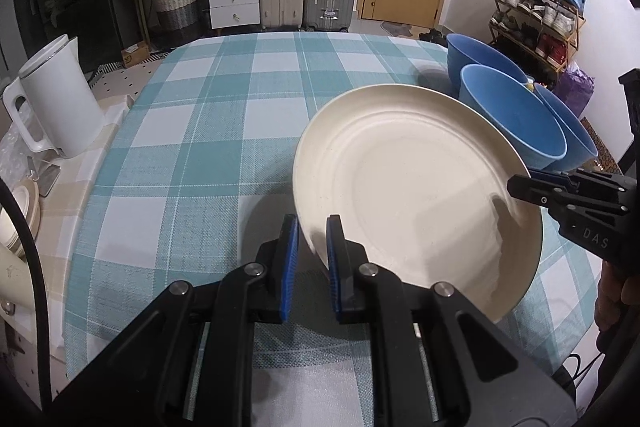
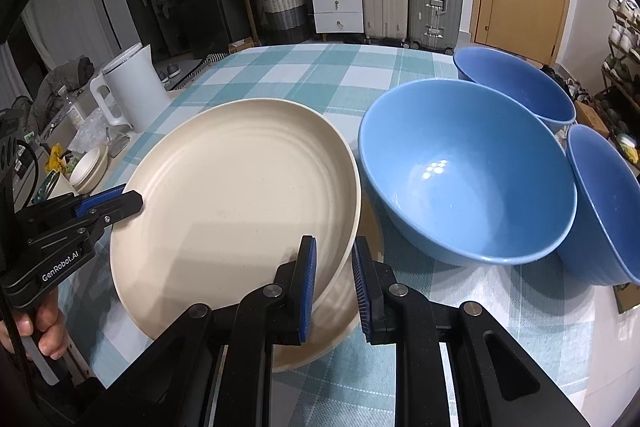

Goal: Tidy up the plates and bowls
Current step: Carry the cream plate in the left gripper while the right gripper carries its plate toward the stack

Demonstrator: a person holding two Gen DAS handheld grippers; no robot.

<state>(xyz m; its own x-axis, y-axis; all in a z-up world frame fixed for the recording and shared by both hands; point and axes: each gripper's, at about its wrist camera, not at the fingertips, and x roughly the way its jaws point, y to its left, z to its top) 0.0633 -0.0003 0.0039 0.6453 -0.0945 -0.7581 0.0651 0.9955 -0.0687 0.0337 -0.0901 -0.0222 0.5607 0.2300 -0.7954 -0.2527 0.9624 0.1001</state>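
Note:
A cream plate (image 1: 416, 195) is tilted above the checked tablecloth, its rim between the blue pads of my left gripper (image 1: 313, 241). In the right wrist view the same upper plate (image 2: 240, 211) sits over a second cream plate (image 2: 336, 323) lying on the table. My right gripper (image 2: 335, 267) straddles the plates' right rims, its jaws a little apart. Three blue bowls stand to the right: a large one (image 2: 468, 171), one behind (image 2: 516, 87) and one at the right edge (image 2: 608, 207). The right gripper also shows in the left wrist view (image 1: 516, 185).
A white kettle (image 1: 56, 103) stands at the table's left edge, with small cream dishes (image 2: 90, 167) and clutter beside it. The teal checked tablecloth (image 1: 224, 115) covers the table. Suitcases, drawers, a door and a shoe rack line the room behind.

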